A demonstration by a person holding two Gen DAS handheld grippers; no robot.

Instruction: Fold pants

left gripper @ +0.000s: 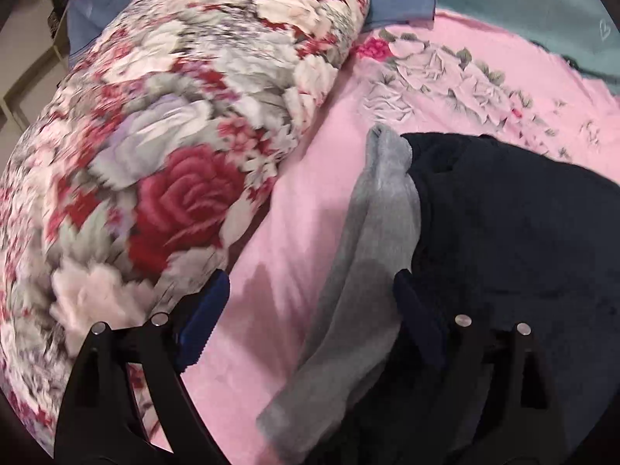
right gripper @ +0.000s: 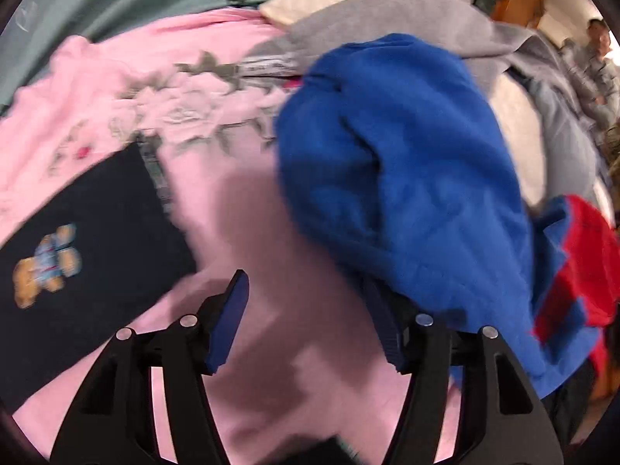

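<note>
In the left wrist view, dark navy pants with a grey lining turned out along one edge lie on the pink bedspread. My left gripper is open just above the grey edge, holding nothing. In the right wrist view, a flat dark navy garment with a teddy bear print lies at the left. My right gripper is open over the pink bedspread, empty. A crumpled blue garment lies against its right finger.
A big rolled floral quilt fills the left of the left wrist view. Blue and teal pillows lie at the head of the bed. A pile of grey clothes and a red and blue garment lie at right. A person stands beyond.
</note>
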